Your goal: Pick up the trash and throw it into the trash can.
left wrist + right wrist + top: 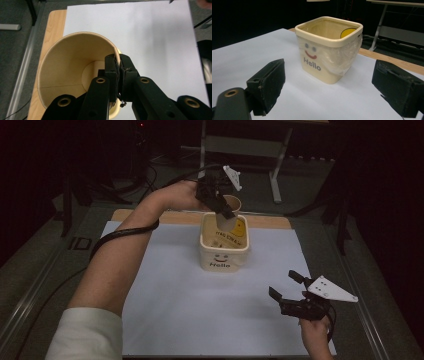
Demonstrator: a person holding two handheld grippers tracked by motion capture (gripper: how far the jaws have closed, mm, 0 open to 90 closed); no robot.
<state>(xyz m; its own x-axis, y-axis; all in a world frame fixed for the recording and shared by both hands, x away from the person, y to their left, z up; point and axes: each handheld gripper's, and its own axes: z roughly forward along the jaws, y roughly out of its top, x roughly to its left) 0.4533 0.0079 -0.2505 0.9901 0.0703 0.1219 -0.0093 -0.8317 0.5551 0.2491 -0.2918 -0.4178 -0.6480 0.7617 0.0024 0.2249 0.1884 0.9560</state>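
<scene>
We have the cup (229, 216) pinched by its rim in the left gripper (223, 210), jaws clamped on the wall, one pad inside and one outside. It hangs tilted over the bin (224, 251), mouth up and toward the far side, base dipping just inside the bin's opening. The left gripper view looks straight into the cup (75, 72): nothing inside as far as we can see. A rim grip makes sense here: thin paper wall, so a pinch on one side leaves the body free to drop in without the jaws fouling the bin's edge.

The bin is the square cream tub with the "Hello" face, sitting on the white sheet (175, 295) toward its far edge. In the right gripper view a clear film wraps the bin (329, 50) on its side, likely a liner folded over.

The right gripper (290, 292) sits near the sheet's near right corner, well apart from the bin, jaws wide apart with nothing between them, pointed at the bin. We read that as parked, ready to steady the bin if it shifts.

Our judgement: cup is about to go in; release once the base is lower.
</scene>
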